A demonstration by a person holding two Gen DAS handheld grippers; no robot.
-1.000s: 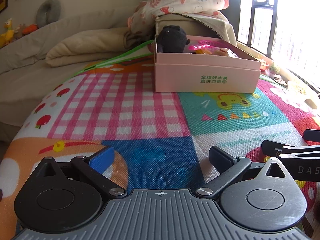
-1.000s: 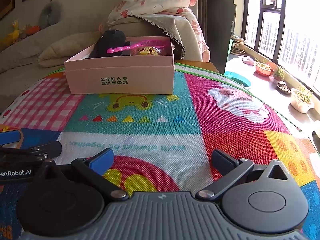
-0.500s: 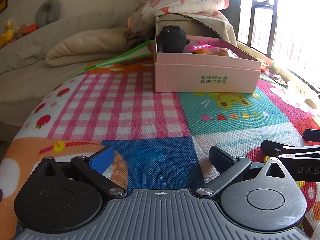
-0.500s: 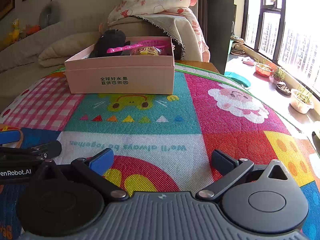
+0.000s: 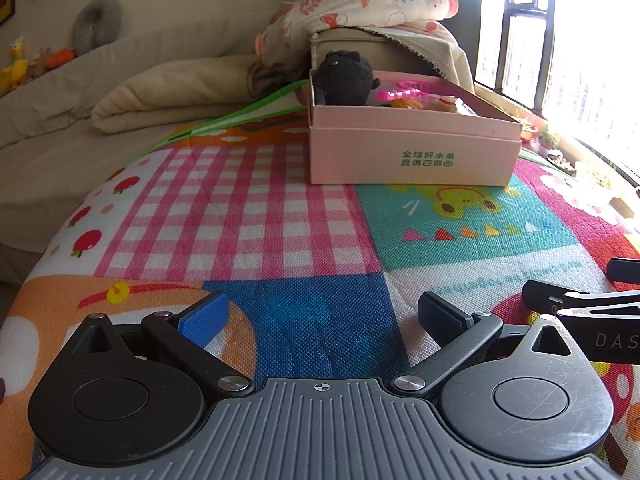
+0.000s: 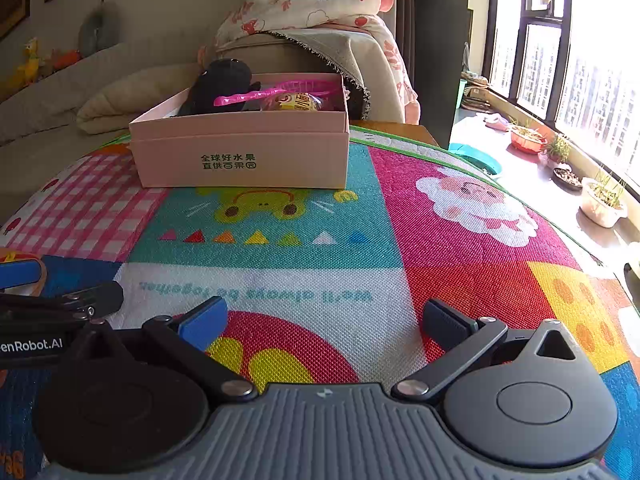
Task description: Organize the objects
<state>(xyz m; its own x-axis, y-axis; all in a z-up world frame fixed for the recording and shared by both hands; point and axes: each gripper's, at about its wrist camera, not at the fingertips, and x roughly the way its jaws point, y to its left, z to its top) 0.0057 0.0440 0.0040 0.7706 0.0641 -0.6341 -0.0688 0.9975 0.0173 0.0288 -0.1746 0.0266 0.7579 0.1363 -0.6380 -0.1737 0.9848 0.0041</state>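
A bright patchwork play mat point(image 5: 248, 216) covers the surface — pink gingham, a teal panel with a yellow car, a blue square, a magenta Santa patch. One thing sits directly on it: a pink cardboard box point(image 6: 240, 156) with green lettering, at the far edge — the rest lies bare.

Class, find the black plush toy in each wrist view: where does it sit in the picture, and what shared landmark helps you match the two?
Left wrist view: black plush toy sits upper centre, in the pink box's left end.
Right wrist view: the toy sits upper left of centre, again at the box's left end.
Shared landmark: the green lettering on the box front.
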